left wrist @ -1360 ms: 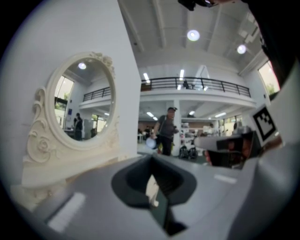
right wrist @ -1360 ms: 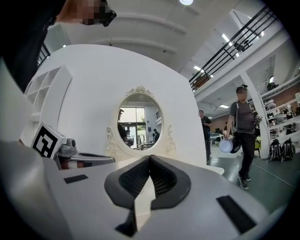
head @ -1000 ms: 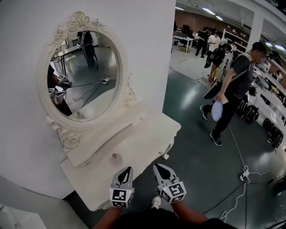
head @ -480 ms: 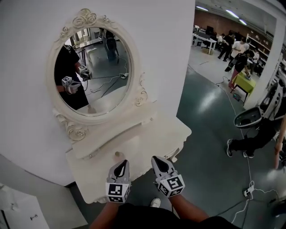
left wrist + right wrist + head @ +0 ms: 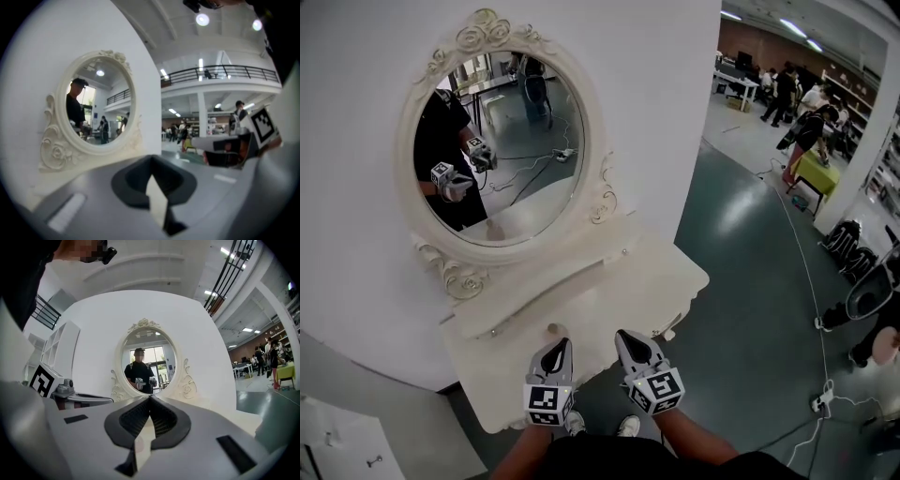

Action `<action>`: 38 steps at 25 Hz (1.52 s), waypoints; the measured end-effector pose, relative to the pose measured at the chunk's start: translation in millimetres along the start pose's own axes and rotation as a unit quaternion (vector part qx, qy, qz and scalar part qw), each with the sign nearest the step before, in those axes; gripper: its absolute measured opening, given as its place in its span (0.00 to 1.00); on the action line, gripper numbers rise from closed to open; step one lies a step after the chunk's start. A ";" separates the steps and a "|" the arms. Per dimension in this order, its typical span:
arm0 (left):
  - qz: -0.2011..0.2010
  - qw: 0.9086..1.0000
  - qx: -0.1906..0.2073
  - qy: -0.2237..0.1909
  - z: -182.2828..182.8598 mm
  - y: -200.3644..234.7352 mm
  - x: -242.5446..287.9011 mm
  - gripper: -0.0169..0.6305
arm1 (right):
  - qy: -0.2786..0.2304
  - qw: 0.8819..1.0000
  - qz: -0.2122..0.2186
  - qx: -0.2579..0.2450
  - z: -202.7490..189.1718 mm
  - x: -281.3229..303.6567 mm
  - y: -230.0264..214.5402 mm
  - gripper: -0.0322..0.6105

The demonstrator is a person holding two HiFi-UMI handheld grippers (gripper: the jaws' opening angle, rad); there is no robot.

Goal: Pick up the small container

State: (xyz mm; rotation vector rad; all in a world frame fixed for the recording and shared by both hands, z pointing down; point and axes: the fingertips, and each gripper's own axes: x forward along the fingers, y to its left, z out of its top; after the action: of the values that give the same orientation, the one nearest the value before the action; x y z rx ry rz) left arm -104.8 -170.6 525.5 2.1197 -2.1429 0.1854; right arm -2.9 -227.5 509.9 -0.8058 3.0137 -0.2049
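The small container (image 5: 551, 329) stands on the white tabletop (image 5: 675, 281) of a dressing unit, near its front edge and below the raised ledge (image 5: 534, 302) that runs under the oval mirror (image 5: 502, 150). It is small in the head view and its form cannot be made out. The left tongs (image 5: 556, 349) are clenched, jaws together with nothing between them, and their tips lie just short of the container; contact cannot be confirmed. The right tongs (image 5: 632, 341) are likewise clenched at the tips and empty, held just beside the left pair and to the right of the container, over the tabletop's front edge. No object stands between either pair and the container. The mirror's carved frame rises directly behind, against a white wall (image 5: 356, 141), and the glass reflects the person holding both tongs. A low white cabinet (image 5: 337, 450) sits at the lower left. The person's shoes (image 5: 628, 427) show on the dark floor (image 5: 741, 309) below the tabletop. A cable (image 5: 802, 272) runs across the floor to a power strip (image 5: 818, 401) at the right. People (image 5: 787, 89) stand well apart in the background hall.
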 end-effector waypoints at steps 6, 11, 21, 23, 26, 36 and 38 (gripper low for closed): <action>-0.013 1.000 0.000 0.009 -11.6 14.8 10.9 0.04 | 0.003 1.000 -0.012 -0.011 -9.6 11.1 3.6 0.06; -0.012 0.999 -0.008 0.039 -38.7 29.9 14.6 0.04 | 0.025 1.000 -0.015 -0.008 -27.4 18.8 5.3 0.06; -0.016 0.993 -0.021 0.112 -102.3 49.7 29.6 0.18 | 0.081 0.997 -0.004 -0.002 -80.2 50.9 12.7 0.06; -0.005 0.992 -0.015 0.129 -115.3 57.4 35.6 0.34 | 0.090 0.996 0.000 -0.002 -89.2 58.5 13.6 0.06; 0.004 0.989 -0.017 0.146 -133.0 66.0 45.7 0.49 | 0.103 0.995 0.005 -0.001 -100.0 66.2 14.1 0.06; 0.005 0.981 -0.008 0.196 -187.0 89.8 82.0 0.69 | 0.136 0.991 0.018 0.006 -134.2 92.1 12.4 0.06; 0.002 0.979 -0.007 0.205 -194.5 89.8 87.6 0.70 | 0.143 0.990 0.015 0.009 -139.2 94.7 12.3 0.06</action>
State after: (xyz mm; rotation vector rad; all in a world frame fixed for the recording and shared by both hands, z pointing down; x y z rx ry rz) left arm -195.5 -222.4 732.1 1.8657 -1.8985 0.5527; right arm -97.9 -247.0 648.1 -0.7900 3.2819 -0.3780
